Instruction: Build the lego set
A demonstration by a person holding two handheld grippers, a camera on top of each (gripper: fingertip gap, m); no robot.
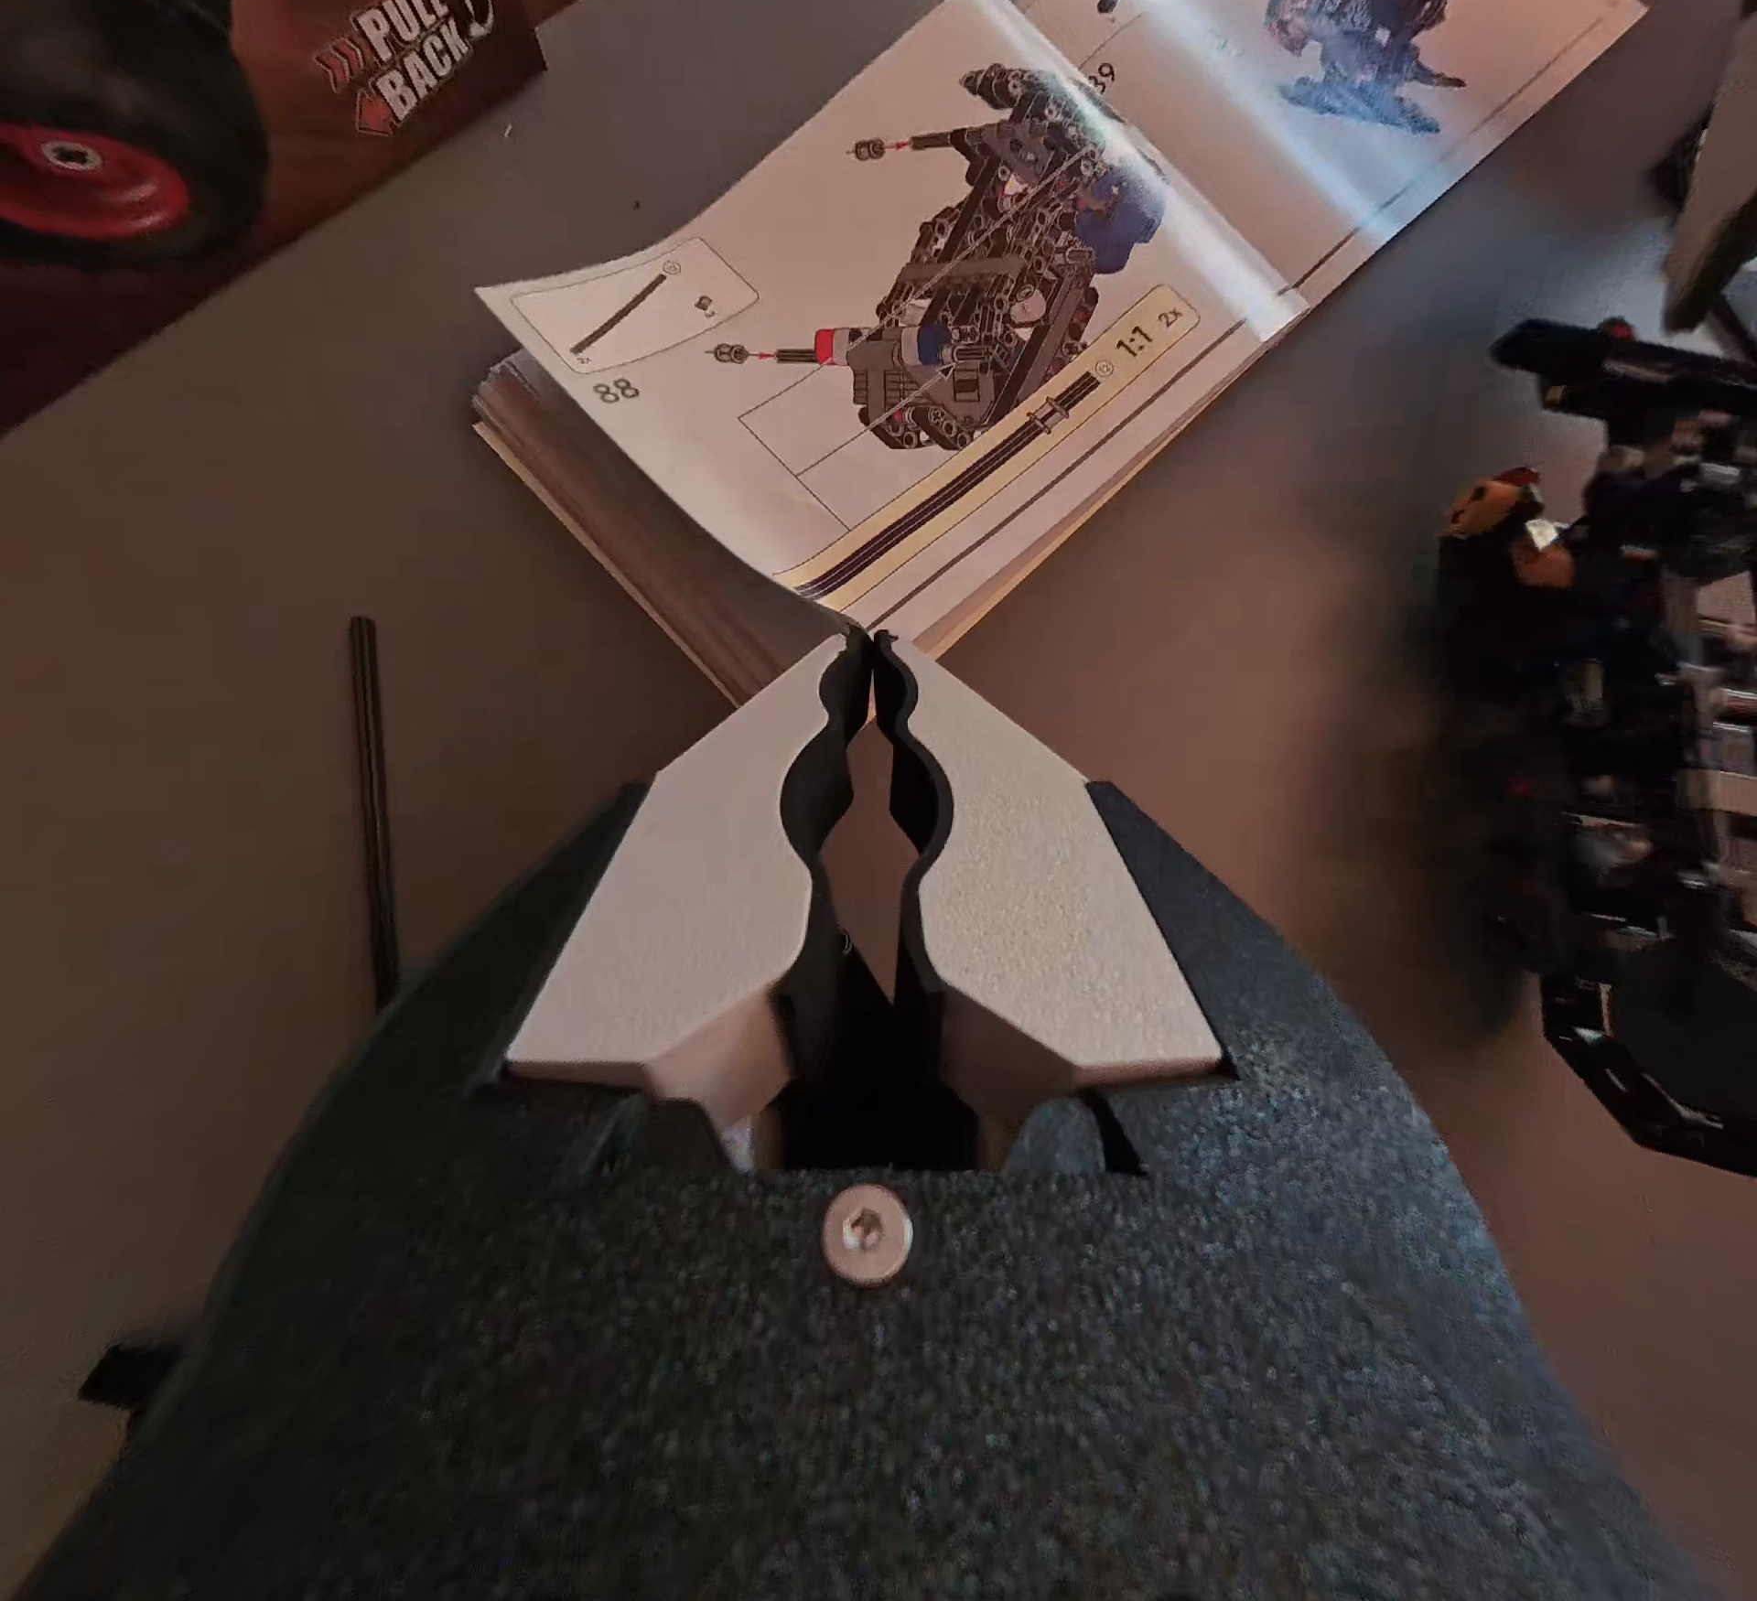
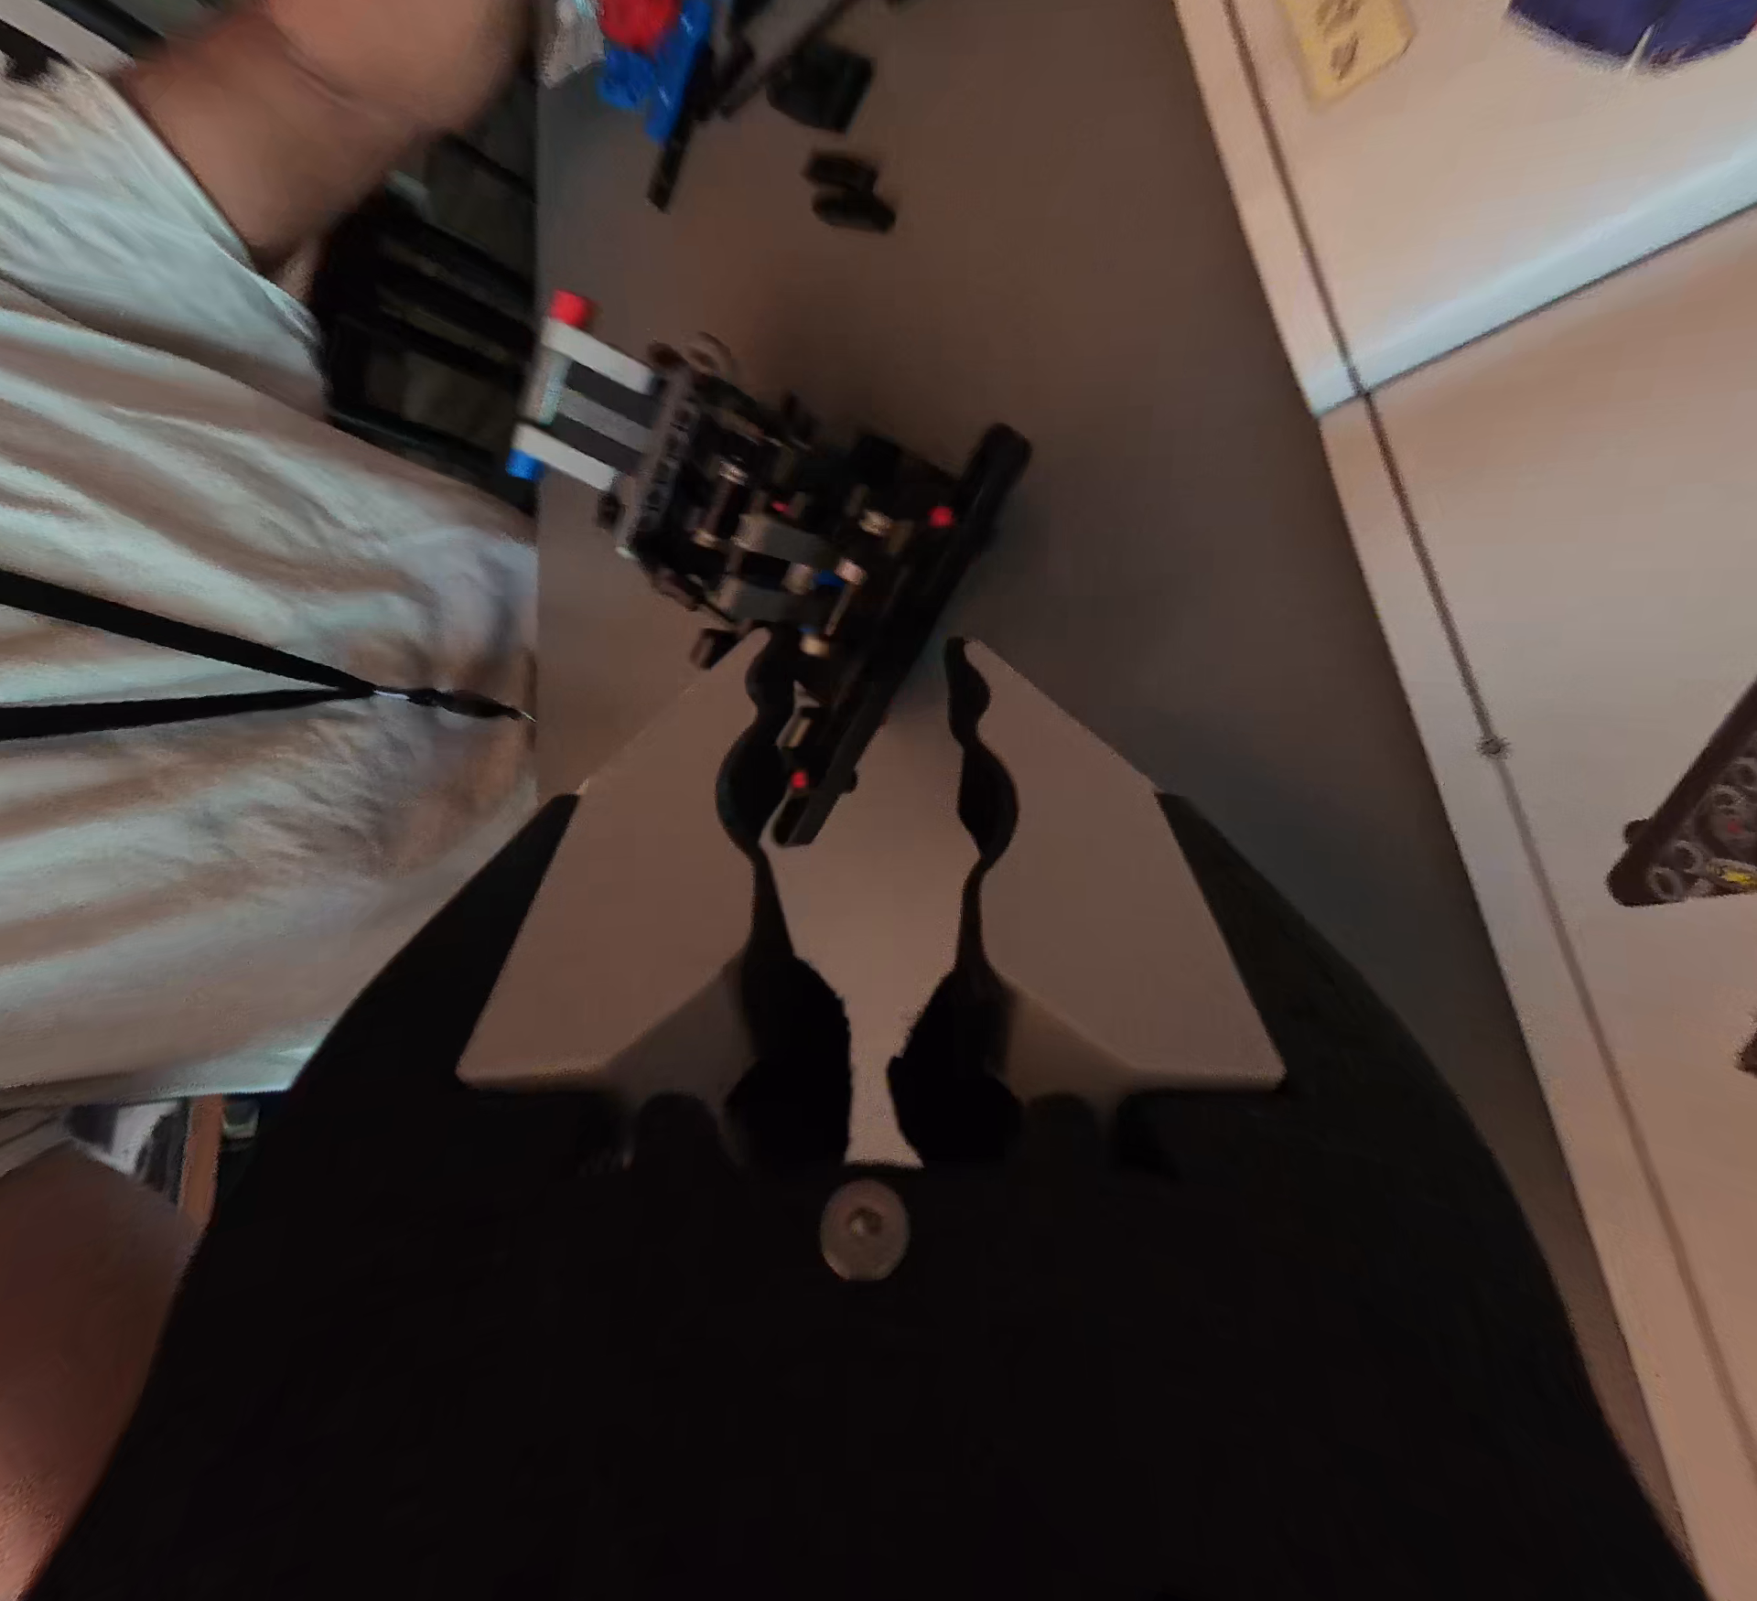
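While left wrist view shows left gripper (image 1: pixel 870 652) fingers pinched on the instruction booklet (image 1: pixel 913 339) corner beside a loose black axle (image 1: pixel 373 804), right wrist view shows right gripper (image 2: pixel 860 662) fingers wide around the lego chassis (image 2: pixel 780 529) on the desk (image 2: pixel 1141 377), person's shirt (image 2: pixel 190 605) nearby.

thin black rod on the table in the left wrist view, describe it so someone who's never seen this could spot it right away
Start at the open instruction booklet in the middle of the grey table. Below and left of its corner, beside the left hand-held gripper, a thin straight black rod lies alone on bare tabletop. It is the only long, pencil-slim loose piece there, unlike the chunky black lego model at the right edge.
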